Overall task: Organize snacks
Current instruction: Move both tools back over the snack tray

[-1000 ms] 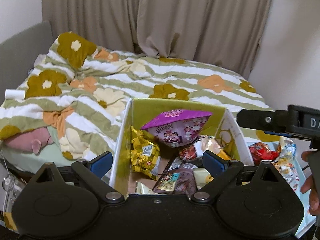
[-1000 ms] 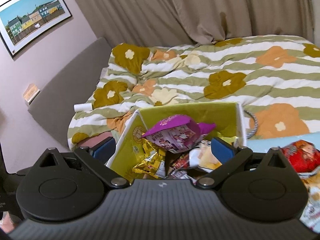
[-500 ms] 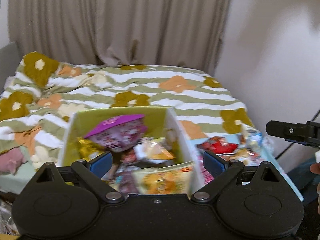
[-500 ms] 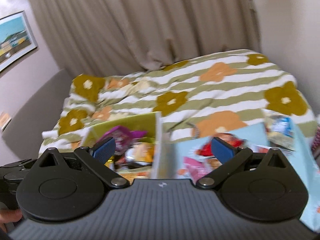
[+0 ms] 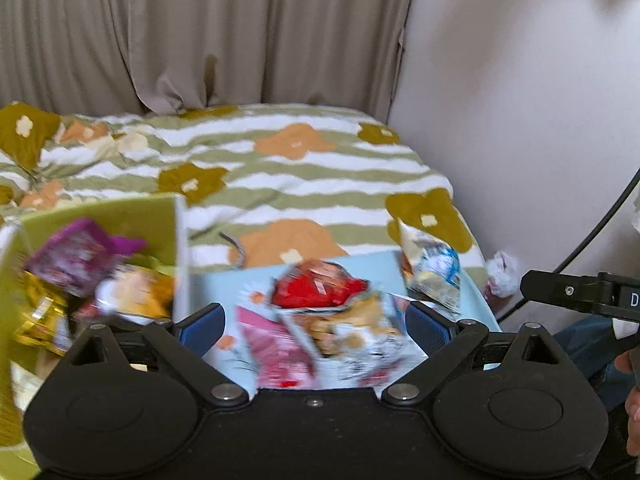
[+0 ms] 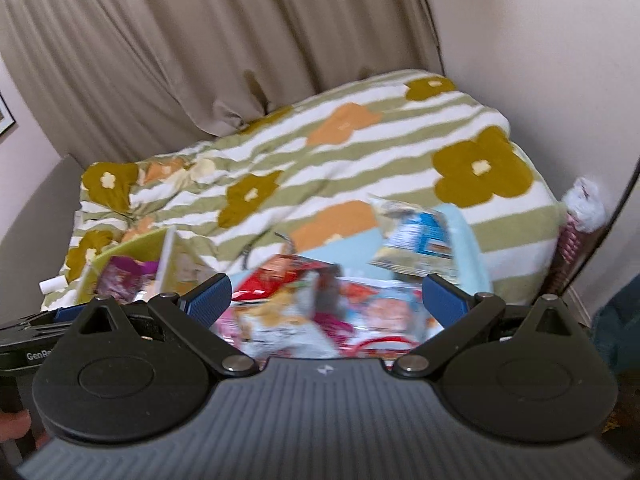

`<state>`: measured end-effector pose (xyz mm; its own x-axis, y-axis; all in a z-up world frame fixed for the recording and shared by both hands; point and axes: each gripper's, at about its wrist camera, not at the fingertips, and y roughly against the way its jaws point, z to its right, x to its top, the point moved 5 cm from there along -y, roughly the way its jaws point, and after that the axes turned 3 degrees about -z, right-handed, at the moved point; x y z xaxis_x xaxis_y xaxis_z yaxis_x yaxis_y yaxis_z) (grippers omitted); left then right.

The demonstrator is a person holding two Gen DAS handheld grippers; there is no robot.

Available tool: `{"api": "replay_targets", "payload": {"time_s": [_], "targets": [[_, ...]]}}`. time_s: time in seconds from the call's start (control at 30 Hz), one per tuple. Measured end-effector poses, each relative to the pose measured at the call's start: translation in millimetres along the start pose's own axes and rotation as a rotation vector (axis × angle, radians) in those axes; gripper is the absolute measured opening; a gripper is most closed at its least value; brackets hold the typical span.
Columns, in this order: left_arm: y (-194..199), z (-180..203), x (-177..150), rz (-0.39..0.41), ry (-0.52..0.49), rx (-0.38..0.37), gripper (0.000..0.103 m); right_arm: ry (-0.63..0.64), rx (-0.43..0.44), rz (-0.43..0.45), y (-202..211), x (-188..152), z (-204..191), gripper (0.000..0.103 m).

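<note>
A green box [image 5: 120, 210] at the left holds several snack bags, a purple one [image 5: 76, 254] on top; it also shows in the right wrist view [image 6: 132, 250]. Loose snacks lie on a light-blue mat [image 5: 224, 284]: a red bag [image 5: 320, 290], a pink packet [image 5: 276, 344], a white-and-blue bag [image 5: 430, 266]. My left gripper [image 5: 314, 326] is open and empty above the loose pile. My right gripper [image 6: 326, 300] is open and empty above the same pile [image 6: 288, 312], with the white-and-blue bag [image 6: 416, 240] beyond it. Both views are motion-blurred.
A bed with a green-striped flowered quilt [image 5: 280, 160] lies behind the mat. Beige curtains [image 5: 200, 32] hang at the back and a pale wall [image 5: 520, 100] stands to the right. A black cable [image 5: 600, 224] runs down the right side.
Both grippers have swung right, from over the green box to over the loose snacks on the blue mat. Both stayed open and empty.
</note>
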<state>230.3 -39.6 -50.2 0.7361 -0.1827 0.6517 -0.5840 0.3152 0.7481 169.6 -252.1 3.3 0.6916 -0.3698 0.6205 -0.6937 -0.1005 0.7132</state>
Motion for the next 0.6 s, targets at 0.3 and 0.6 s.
{"api": "replay_targets", "payload": {"time_s": [0.3, 0.6], "targets": [[-69.7, 31.9, -14.3, -0.076, 0.071, 0.084, 0.099, -0.048, 0.018, -0.124, -47.6, -3.6, 69.5, 0.103], [-105.9, 47.6, -28.1, -0.135, 0.060, 0.168, 0.099, -0.140, 0.113, -0.232, -107.4, -23.1, 91.4, 0.103]]}}
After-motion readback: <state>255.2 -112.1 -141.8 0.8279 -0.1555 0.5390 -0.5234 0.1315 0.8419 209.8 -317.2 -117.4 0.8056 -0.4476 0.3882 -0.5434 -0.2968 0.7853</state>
